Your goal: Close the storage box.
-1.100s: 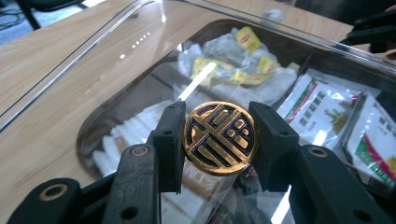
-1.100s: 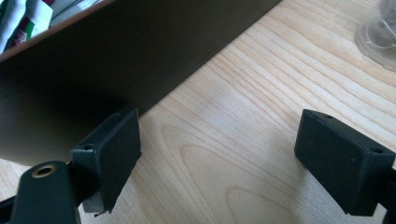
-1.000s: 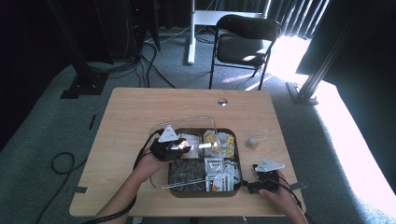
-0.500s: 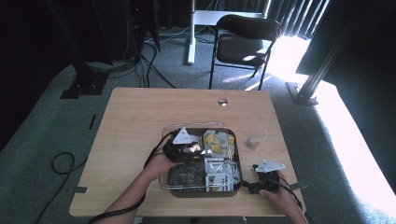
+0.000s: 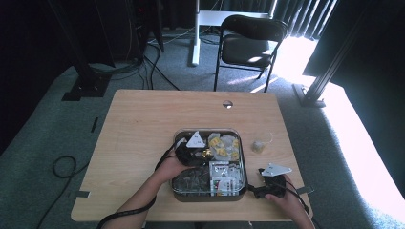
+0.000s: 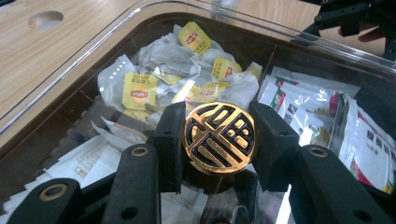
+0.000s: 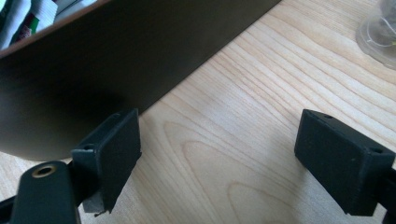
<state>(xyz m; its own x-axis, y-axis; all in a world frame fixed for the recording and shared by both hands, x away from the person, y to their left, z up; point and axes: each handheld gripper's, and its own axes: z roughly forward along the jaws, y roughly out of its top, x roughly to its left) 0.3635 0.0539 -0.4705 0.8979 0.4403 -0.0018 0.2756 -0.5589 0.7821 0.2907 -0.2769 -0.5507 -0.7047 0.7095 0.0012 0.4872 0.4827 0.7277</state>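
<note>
A dark compartment box sits at the table's near middle under a clear lid. On the lid is a round gold knob with a black pattern. My left gripper is shut on that knob, over the box's left half. Through the lid I see yellow-tagged tea bags at the far side and printed packets nearer. My right gripper rests open on the bare wood just right of the box's dark wall, low at the box's front right corner.
A small clear crumpled object lies on the table right of the box. A cable hole sits near the far edge. A black chair stands beyond the table. The wooden table has open space on the left.
My left gripper has carried the clear lid rightward from the box's left side until it lies over the box. The right gripper has stayed still.
</note>
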